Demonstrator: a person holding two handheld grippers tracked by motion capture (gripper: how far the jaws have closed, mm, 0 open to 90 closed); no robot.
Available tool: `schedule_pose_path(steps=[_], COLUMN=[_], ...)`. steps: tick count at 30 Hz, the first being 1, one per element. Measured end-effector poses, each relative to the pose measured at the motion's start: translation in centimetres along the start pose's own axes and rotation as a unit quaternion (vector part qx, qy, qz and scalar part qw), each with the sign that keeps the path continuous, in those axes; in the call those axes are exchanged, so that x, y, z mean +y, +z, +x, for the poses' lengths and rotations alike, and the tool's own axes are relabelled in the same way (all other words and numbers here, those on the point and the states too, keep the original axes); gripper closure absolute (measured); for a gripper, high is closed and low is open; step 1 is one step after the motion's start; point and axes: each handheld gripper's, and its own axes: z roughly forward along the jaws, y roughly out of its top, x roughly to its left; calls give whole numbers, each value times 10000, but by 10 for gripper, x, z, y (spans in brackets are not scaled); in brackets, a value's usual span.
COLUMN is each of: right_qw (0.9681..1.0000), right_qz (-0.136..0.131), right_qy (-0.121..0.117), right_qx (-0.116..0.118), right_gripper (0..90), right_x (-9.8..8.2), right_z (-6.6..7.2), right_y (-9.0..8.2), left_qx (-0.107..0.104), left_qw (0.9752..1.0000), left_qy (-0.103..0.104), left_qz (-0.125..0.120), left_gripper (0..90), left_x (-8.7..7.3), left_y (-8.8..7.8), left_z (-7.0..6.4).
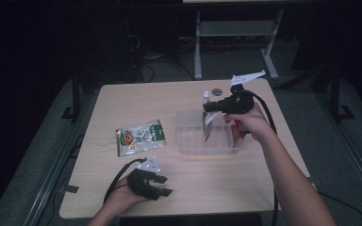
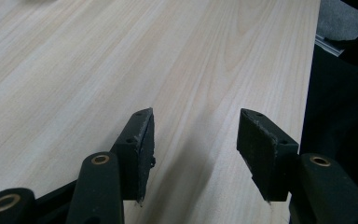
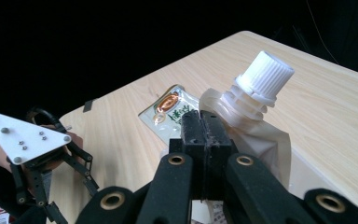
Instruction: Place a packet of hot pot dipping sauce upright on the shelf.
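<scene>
The right gripper (image 1: 208, 107) was clamped tight on the top edge of a white spouted pouch (image 3: 254, 116), which hung over the far side of the clear plastic bin (image 1: 188, 141). To do this well, the pouch probably needed lowering straight into the bin before any release. Left of the bin lay a green snack packet (image 1: 140, 137). The left gripper (image 1: 163, 185), nearer than the bin, rested half open and empty.
</scene>
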Motion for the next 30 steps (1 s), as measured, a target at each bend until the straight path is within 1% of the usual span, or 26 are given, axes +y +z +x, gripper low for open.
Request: schedule_pose_path(steps=[1,2,3,4,9,11,13,14,16,18,20,21,22,25,30], right_qw=[10000,9998,9996,9996,9987,9983,9980,9980,9981,9981,9984,9984,9985,9984,9988], right_qz=[21,37,14,14,13,112,287,287,461,546,549,538,525,547,476], right_qy=[7,-44,-25,-25,-74,-165,-224,-224,-220,-163,-70,-29,21,101,112], right_qx=[77,167,269,269,510,544,513,513,354,243,144,151,125,22,-86], right_gripper=[900,900,900,900,900,900,900,900,900,900,900,899,900,899,894], right_x=[-1,-4,-6,-6,-9,-10,-13,-13,-17,-22,-27,-29,-31,-34,-35], right_z=[1,3,5,5,13,17,19,19,18,13,8,5,4,0,-1], right_y=[1,3,7,7,17,21,27,27,29,30,29,28,27,24,23], left_qx=[3,6,4,4,9,13,7,3,3,18,4,0,-4,-6,-7], left_qw=[10000,10000,10000,10000,10000,10000,10000,10000,10000,10000,10000,10000,10000,10000,10000], left_qy=[-2,8,5,-2,-39,-30,-36,-40,-34,10,-56,-55,-16,15,-19], left_qz=[9,11,11,0,-32,-36,-38,-44,-57,-41,-69,-72,-28,12,-11], left_gripper=[459,459,459,459,459,459,459,459,459,459,459,459,459,459,459], left_x=[0,0,0,0,-1,-1,-1,-1,-1,-1,-1,-1,0,-1,-1], left_y=[0,0,0,0,-1,-2,-2,-2,-1,-1,0,0,-1,0,0], left_z=[0,0,0,0,0,1,0,0,0,0,0,0,1,1,0])
